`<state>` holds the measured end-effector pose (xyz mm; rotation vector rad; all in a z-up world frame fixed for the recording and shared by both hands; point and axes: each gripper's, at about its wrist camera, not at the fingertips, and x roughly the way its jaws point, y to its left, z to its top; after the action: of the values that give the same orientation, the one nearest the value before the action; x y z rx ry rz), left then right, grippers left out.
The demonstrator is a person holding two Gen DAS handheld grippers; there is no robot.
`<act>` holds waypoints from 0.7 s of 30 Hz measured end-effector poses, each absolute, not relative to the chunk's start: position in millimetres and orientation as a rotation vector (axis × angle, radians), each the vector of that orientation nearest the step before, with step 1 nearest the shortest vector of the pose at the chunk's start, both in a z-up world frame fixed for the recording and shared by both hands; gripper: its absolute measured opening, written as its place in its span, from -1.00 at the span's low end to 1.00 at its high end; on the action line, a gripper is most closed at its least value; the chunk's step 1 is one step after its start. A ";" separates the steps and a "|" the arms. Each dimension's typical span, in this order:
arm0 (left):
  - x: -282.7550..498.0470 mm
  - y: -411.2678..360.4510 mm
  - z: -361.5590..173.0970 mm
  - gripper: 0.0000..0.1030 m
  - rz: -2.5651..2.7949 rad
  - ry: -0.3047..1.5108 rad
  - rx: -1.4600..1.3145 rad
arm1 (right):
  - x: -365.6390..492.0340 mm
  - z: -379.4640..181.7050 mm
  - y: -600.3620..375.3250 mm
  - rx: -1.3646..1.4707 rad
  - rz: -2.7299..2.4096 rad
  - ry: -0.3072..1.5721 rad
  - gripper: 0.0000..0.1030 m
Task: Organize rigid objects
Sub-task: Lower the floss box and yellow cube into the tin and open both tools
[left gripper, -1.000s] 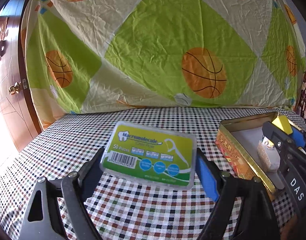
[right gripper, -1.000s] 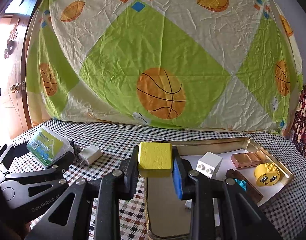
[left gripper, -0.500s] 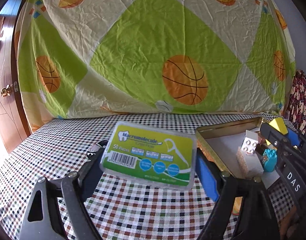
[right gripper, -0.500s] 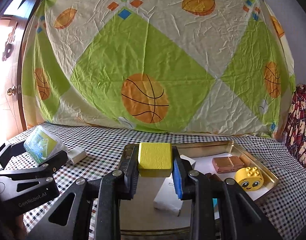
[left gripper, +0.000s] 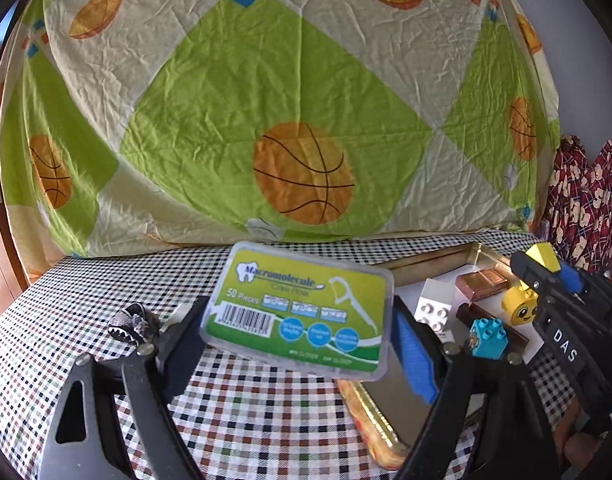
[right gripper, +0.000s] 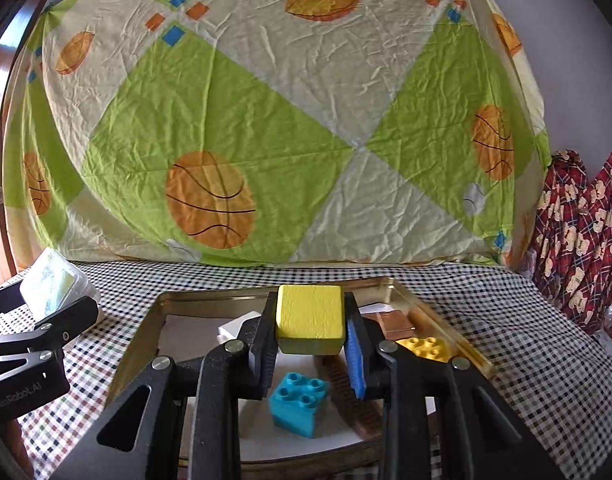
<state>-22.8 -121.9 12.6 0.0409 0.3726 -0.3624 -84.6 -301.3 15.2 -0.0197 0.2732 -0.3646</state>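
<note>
The yellow block (right gripper: 309, 317), clamped in the right gripper (right gripper: 310, 344) jaws, hangs over the gold tray (right gripper: 210, 295) above a blue brick (right gripper: 299, 403); dropped here, it could land on that brick and topple. The left gripper (left gripper: 302, 344) jaws grip the floss box (left gripper: 302, 310) beside the tray over the counter (left gripper: 66, 312).
</note>
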 end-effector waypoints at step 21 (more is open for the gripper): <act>-19.8 -186.7 4.1 0.66 -0.427 0.409 0.142 | -83.0 17.0 -367.6 -0.023 -0.487 0.296 -0.39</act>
<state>-19.8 -186.7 4.1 0.1415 0.4088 -0.4273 -83.0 -367.6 17.0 -0.0231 0.2960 -0.4870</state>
